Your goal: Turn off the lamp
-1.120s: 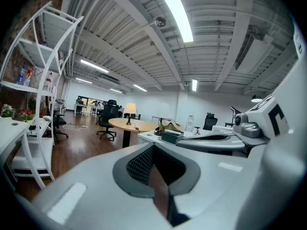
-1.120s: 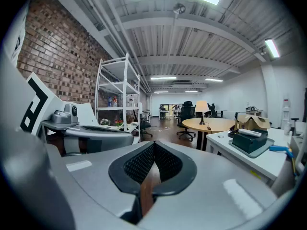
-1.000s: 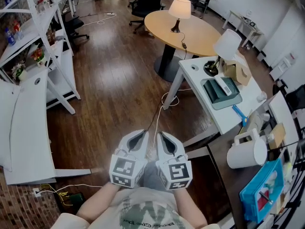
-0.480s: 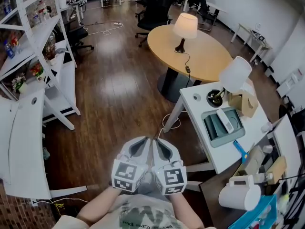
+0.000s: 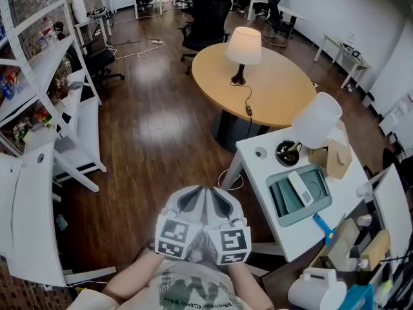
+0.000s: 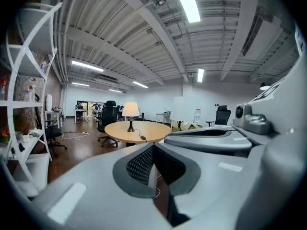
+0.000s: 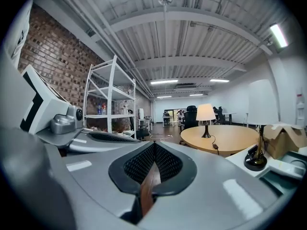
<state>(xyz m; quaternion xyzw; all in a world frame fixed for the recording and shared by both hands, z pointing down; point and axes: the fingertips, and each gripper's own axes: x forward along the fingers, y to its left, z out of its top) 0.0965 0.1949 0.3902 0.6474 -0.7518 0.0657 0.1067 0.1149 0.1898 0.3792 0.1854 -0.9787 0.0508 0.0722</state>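
Note:
A lit table lamp [image 5: 243, 50] with a cream shade and dark base stands on the round wooden table [image 5: 277, 99]; its cord with an inline switch [image 5: 248, 110] trails toward the table's near edge. The lamp [image 6: 130, 115] also shows far off in the left gripper view, and the same lamp [image 7: 206, 118] in the right gripper view. My left gripper [image 5: 193, 197] and right gripper [image 5: 219, 199] are held side by side close to my body, well short of the table. Both are shut with nothing between their jaws.
A white desk [image 5: 264, 173] at right carries a second white-shaded lamp [image 5: 314, 123], a teal tray [image 5: 298, 196] and a cardboard box [image 5: 335, 157]. White shelving [image 5: 45, 76] stands at left. Dark office chairs [image 5: 206, 18] are behind the round table. Brown wood floor [image 5: 155, 128] lies between.
The view has moved forward: the round table and lamp are nearer and lower in frame. Both grippers stay shut and together in front of my body.

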